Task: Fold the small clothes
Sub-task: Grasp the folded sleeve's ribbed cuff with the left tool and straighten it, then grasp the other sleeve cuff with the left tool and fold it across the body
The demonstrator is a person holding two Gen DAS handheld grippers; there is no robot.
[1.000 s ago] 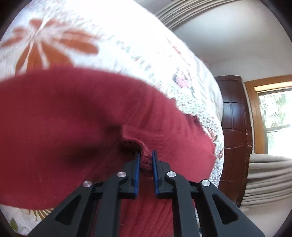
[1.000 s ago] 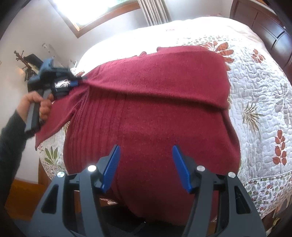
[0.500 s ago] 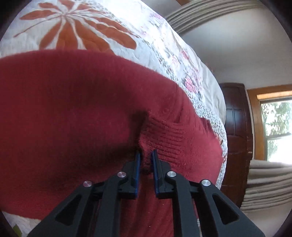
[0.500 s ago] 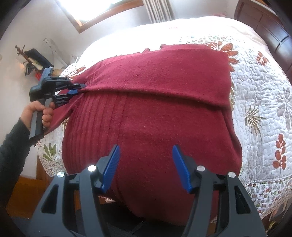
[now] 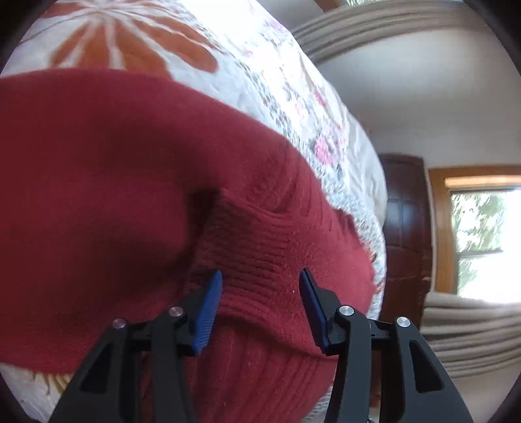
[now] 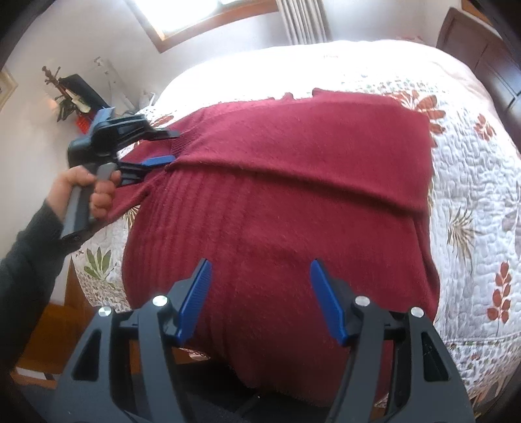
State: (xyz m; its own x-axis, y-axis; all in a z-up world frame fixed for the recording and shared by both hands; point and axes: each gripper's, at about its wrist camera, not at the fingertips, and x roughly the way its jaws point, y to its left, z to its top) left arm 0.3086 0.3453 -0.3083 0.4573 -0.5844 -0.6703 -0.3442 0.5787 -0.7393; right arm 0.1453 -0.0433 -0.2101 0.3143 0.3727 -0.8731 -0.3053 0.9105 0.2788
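Left wrist view. Left gripper low over dark red sweater, jaws spread wide, nothing pinched between blue pads. Ribbed cuff of folded-over sleeve lying flat in the gap between the fingers, resting on the garment body. Sweater spread on white floral quilt; large orange flower print just beyond the red knit. Dark wooden furniture at right, beside wood-framed window. Beige pleated curtain below the window.

Right wrist view. Right gripper hovering above lower half of sweater, jaws wide apart, empty, blue pads clear of the fabric. Sweater laid across near side of quilt, hem toward camera and hanging over the near edge. One sleeve folded across upper part, forming a straight band from left to right. Left gripper at left end of that band, fingers parted around the cuff, not clamped. Hand wrapped on the gripper's handle, dark grey sleeve behind it. Second sleeve trailing down to the left under that gripper. Small figurine and dark objects by far wall at left, too small to identify. Bright window at top, dark headboard at upper right.
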